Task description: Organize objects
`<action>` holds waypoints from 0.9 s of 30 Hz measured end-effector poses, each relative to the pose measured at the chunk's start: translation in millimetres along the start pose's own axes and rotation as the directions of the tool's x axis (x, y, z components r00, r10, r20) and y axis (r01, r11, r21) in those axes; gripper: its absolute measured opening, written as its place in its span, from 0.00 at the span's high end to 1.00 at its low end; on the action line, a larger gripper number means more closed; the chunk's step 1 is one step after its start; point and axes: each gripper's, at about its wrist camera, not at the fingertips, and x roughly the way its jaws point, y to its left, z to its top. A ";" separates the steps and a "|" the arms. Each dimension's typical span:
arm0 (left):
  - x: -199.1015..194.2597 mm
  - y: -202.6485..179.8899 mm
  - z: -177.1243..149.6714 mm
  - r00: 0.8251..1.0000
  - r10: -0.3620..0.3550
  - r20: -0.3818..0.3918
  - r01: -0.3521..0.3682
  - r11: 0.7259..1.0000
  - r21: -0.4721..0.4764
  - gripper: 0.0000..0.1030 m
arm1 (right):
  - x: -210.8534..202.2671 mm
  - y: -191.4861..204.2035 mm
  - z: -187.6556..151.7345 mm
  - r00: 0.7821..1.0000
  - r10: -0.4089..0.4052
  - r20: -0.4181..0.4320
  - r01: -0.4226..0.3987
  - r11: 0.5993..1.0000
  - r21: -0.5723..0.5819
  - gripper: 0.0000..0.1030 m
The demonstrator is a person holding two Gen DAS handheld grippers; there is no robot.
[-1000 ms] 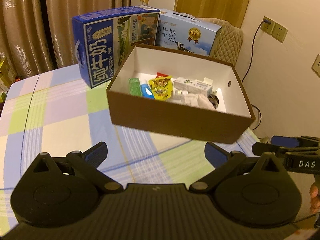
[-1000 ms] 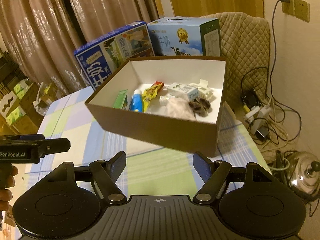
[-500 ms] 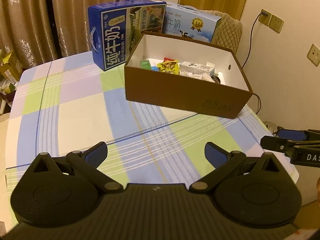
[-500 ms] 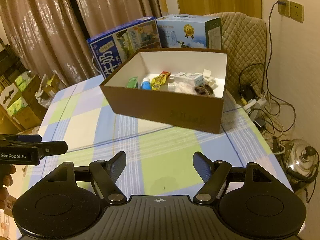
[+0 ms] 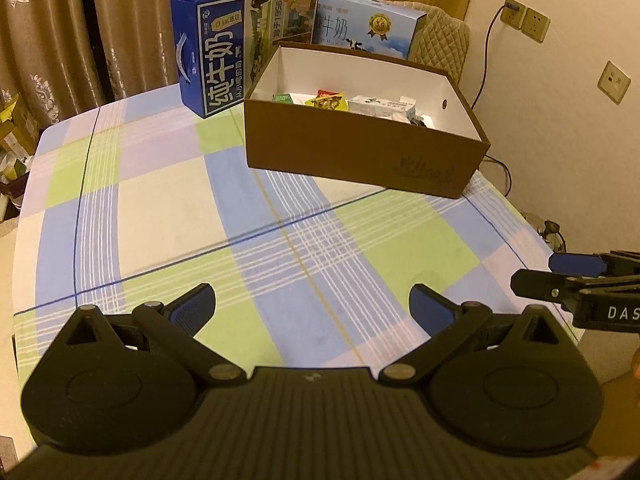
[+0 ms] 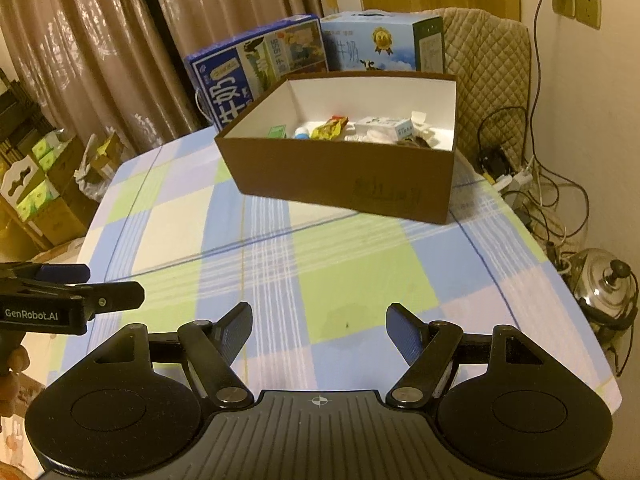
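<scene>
Distance from the brown box has grown over the last second: we have drawn both tools back toward the near edge of the checked tablecloth, so the box that filled the views a moment ago now sits smaller, at the far right end of the table. Our left gripper hangs over the near cloth with its blue pads spread wide and nothing between them; our right gripper is likewise wide open and empty, beside it over the near right corner. The box lies with its long axis running roughly left to right across the far end, its printed long side facing us and its open top up. Inside we make out a green packet, a yellow snack pouch and a small white carton; the dark thing at the right end is too dim to name. Two milk cartons, dark blue and pale blue, stand just behind it.
</scene>
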 end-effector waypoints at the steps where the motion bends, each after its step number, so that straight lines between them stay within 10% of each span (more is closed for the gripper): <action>1: -0.7 -0.1 -1.6 1.000 -0.001 -0.002 0.001 1.000 0.000 0.01 | -1.0 0.7 -1.9 1.000 0.000 -0.001 0.000 1.000 0.001 0.31; 27: -5.7 -12.2 -13.3 1.000 -0.014 -0.013 0.015 0.999 0.030 0.01 | -12.9 4.6 -15.0 1.000 -0.004 0.006 0.004 1.000 0.013 0.31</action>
